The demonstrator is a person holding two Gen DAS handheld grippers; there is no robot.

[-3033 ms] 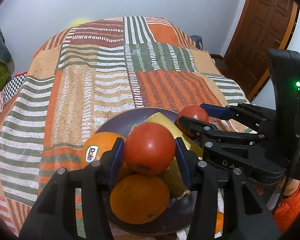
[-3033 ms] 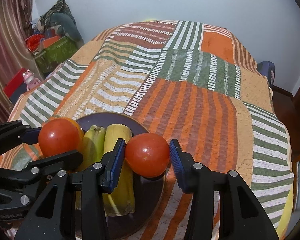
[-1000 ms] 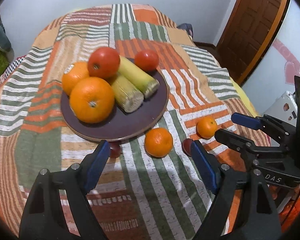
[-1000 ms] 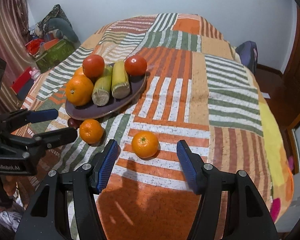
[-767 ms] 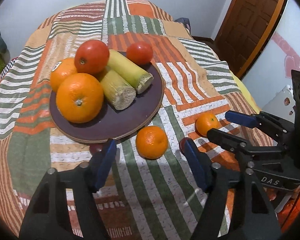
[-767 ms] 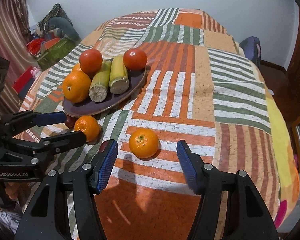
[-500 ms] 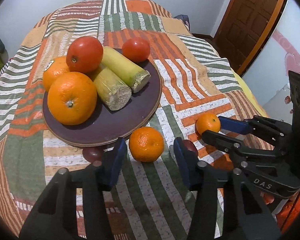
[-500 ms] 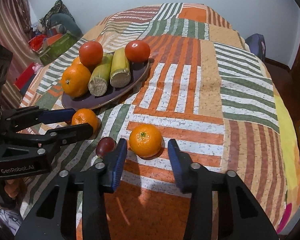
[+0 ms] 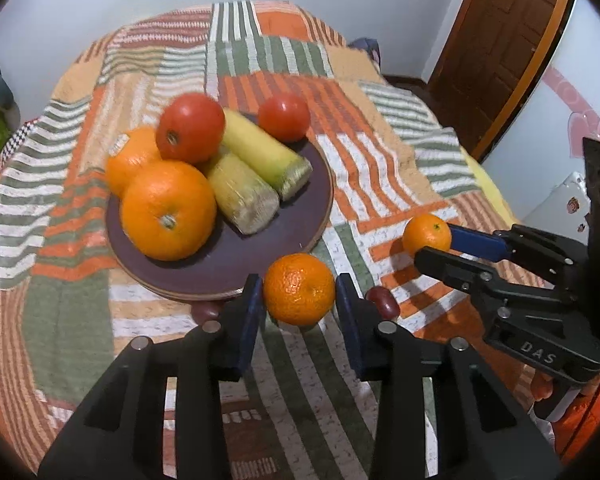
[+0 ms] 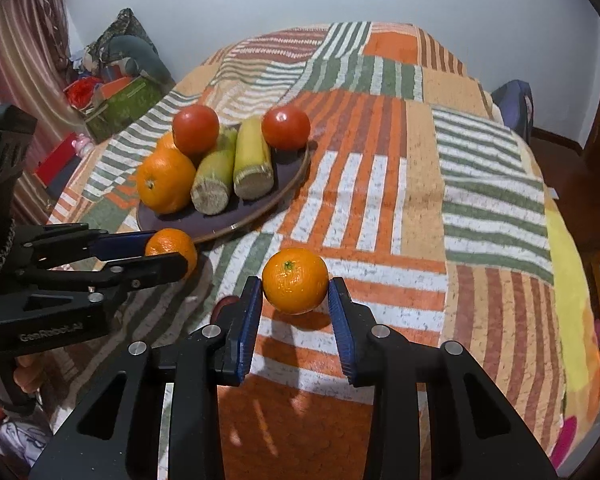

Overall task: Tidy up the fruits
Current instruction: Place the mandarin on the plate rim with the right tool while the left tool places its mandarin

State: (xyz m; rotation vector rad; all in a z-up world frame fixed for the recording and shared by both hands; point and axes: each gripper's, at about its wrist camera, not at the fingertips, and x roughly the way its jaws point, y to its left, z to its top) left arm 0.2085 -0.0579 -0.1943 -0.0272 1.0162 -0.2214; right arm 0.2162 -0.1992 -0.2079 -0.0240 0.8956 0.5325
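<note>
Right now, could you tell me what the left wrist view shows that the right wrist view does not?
Only the left wrist view shows the brown door and the sticker on the rear orange. Only the right wrist view shows the curtain and the floor clutter. Both show the plate of fruit, and a mandarin between each gripper's fingers: left gripper, right gripper.

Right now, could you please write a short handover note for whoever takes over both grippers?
Left gripper: shut on a small orange just in front of the plate.
Right gripper: shut on another small orange, with its shadow on the bedspread below.
Done: the plate holds two big oranges, two tomatoes and two corn pieces.
Left: place both small oranges on the plate, then collect the dark red fruits on the bedspread.
</note>
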